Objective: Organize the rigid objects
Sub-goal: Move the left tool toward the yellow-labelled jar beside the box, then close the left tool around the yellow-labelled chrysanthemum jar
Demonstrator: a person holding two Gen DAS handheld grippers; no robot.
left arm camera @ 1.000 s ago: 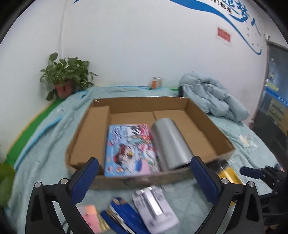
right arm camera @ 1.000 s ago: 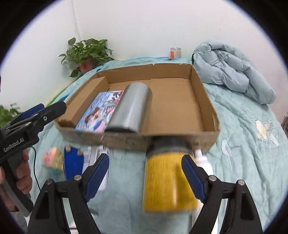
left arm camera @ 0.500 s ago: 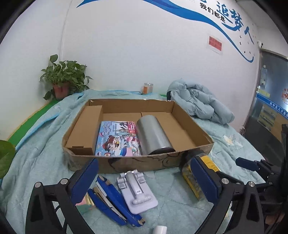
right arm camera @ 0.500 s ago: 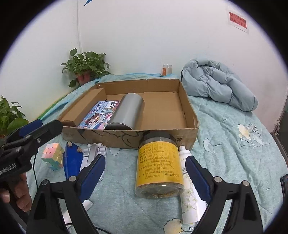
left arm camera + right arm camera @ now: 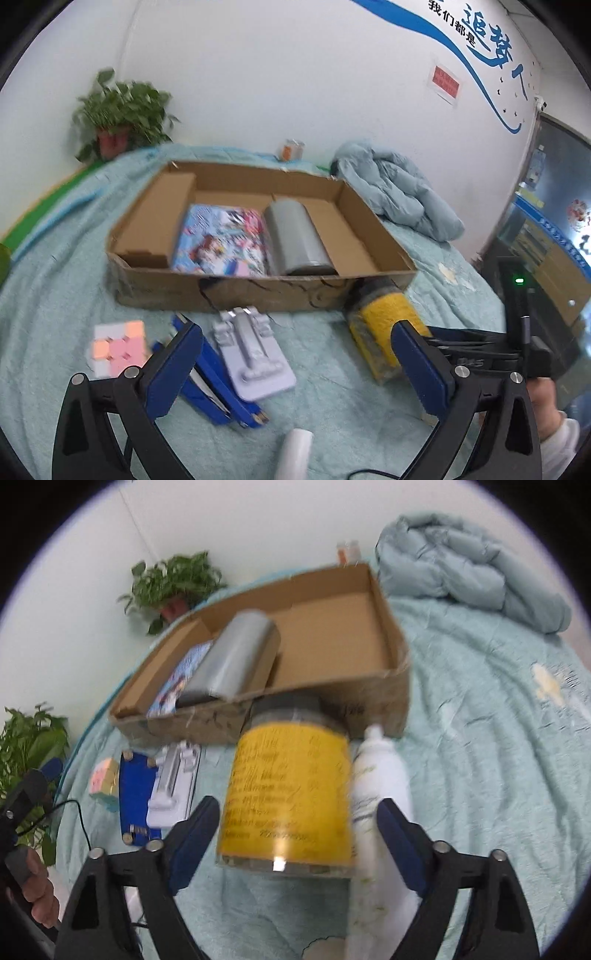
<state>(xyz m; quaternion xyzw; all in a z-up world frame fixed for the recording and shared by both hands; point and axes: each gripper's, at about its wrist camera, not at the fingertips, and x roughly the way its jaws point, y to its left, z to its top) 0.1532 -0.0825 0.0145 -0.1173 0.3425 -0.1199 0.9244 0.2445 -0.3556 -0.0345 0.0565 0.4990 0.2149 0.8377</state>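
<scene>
Right gripper: jaws closing around the yellow-labelled jar, pads not yet touching. Left gripper: jaws spread wide, empty, above the phone stand

Bright, even light — motion blur, fisheye-bent, dark-cornered edges.

White wall with blue lettering, potted plant, teal bedspread, crumpled duvet
</scene>
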